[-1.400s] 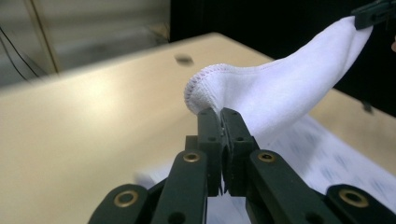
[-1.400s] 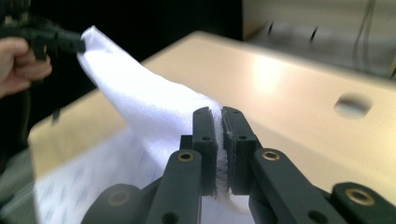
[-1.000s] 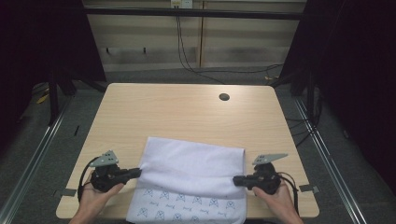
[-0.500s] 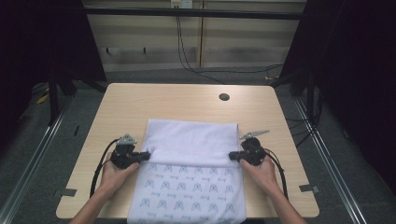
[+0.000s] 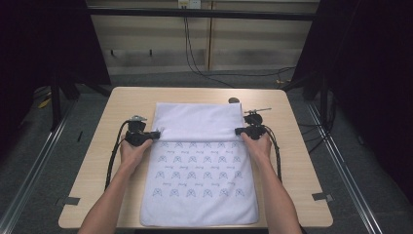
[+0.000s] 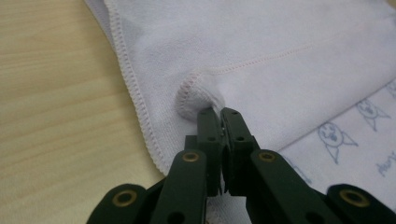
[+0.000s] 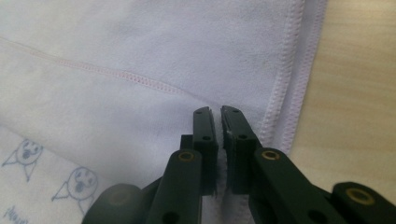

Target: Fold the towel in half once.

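Cloth: white towel point(image 5: 199, 185) lies flat on table point(image 5: 297, 161), far flap doubled back
Left gripper point(image 6: 219, 114): jaws pinched on flap corner
Right gripper point(image 7: 215, 112): jaws clamped on hem (thin bite)
Risk: uneven pull likely skews fold; hem could slip free

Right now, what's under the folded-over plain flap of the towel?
Under the plain flap lies the towel's own far end, hidden by it; only the near printed part shows. Both claws, left and right, pinch the flap's corners. The table lies beneath.
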### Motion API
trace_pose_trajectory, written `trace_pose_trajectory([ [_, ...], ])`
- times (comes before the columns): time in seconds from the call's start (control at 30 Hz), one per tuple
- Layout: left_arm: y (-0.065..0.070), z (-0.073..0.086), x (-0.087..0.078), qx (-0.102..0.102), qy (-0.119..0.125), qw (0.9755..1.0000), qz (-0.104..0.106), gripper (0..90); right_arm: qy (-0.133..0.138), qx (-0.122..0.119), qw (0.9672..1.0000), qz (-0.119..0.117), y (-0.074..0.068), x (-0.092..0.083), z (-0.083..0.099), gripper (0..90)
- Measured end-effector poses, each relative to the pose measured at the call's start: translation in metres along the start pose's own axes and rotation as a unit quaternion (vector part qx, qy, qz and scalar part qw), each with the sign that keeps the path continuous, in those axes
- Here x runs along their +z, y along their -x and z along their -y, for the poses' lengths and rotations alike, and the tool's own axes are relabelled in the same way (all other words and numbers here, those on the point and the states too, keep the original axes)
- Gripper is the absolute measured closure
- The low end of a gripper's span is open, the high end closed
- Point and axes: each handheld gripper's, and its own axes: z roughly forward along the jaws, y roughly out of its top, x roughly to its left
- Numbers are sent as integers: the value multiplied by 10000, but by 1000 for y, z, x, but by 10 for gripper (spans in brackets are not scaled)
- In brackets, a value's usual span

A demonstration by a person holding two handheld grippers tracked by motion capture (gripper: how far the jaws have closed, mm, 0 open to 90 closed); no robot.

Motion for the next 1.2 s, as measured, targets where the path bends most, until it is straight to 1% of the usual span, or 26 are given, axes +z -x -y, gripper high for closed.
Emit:
trace_pose_trajectory([
  [0.07,2,-1,0,53,-18,10000,-71,877,-112,-21,9999,107,-3,1,-5,849],
  [0.1,3,-3,-1,75,-74,9999,-129,877,-167,-43,9998,93,-3,0,-6,848],
  [0.13,3,-5,-4,169,-111,9996,-216,878,-190,-26,9998,95,-4,-3,-8,848],
  [0.17,2,-8,-7,171,-104,9995,-249,878,-103,-107,9999,23,-4,-6,-8,849],
  [0.2,0,-11,-11,7,32,9999,-165,878,-21,-84,10000,-37,-4,-11,-10,849],
  [0.23,-3,-15,-17,-72,212,9996,-147,878,122,-36,9998,-139,-4,-17,-12,850],
  [0.27,-3,-17,-21,-84,271,9995,-127,877,335,8,9990,-285,-3,-25,-16,850],
  [0.33,-2,-26,-32,55,381,9992,-83,877,597,-48,9973,-425,-4,-37,-21,851],
  [0.37,-2,-30,-39,22,521,9986,-13,876,713,-104,9962,-485,-5,-45,-25,850],
  [0.43,0,-42,-56,71,816,9966,104,877,1023,-176,9927,-616,-6,-61,-33,850],
  [0.5,4,-51,-71,100,1115,9934,240,877,1360,-221,9879,-708,-7,-79,-42,849],
  [0.53,7,-57,-81,119,1245,9917,296,877,1545,-235,9846,-785,-7,-88,-47,849],
  [0.6,14,-68,-102,152,1545,9868,467,877,1807,-291,9788,-914,-9,-108,-55,850],
  [0.63,19,-73,-114,88,1720,9835,551,877,1938,-338,9757,-961,-10,-118,-59,850],
  [0.67,23,-76,-124,133,1790,9818,626,877,2077,-397,9716,-1062,-12,-130,-62,850],
  [0.7,27,-78,-131,172,1818,9810,662,877,2200,-469,9683,-1088,-14,-141,-63,850],
  [0.73,32,-80,-140,281,1850,9800,684,877,2249,-512,9666,-1115,-16,-149,-64,850],
  [0.77,37,-81,-148,301,1921,9781,747,877,2280,-598,9651,-1143,-19,-159,-64,849],
  [0.8,41,-80,-156,319,1939,9770,829,877,2316,-689,9634,-1156,-21,-168,-63,850],
  [0.87,51,-76,-170,451,1971,9758,832,877,2346,-804,9610,-1220,-26,-185,-58,850],
  [0.9,57,-72,-177,440,2033,9747,821,877,2379,-876,9591,-1261,-28,-192,-53,850],
  [0.97,68,-60,-189,560,1983,9760,705,877,2319,-960,9592,-1302,-33,-202,-43,849],
  [1.03,79,-44,-198,629,1979,9759,679,878,2324,-1004,9572,-1406,-37,-212,-30,850],
  [1.07,83,-36,-201,708,1908,9770,642,878,2266,-1081,9578,-1402,-40,-216,-21,850],
  [1.13,87,-23,-203,758,1805,9781,708,877,2120,-1200,9598,-1395,-43,-218,-10,850],
  [1.2,93,-2,-202,823,1689,9794,735,878,2052,-1195,9600,-1482,-43,-220,7,850],
])
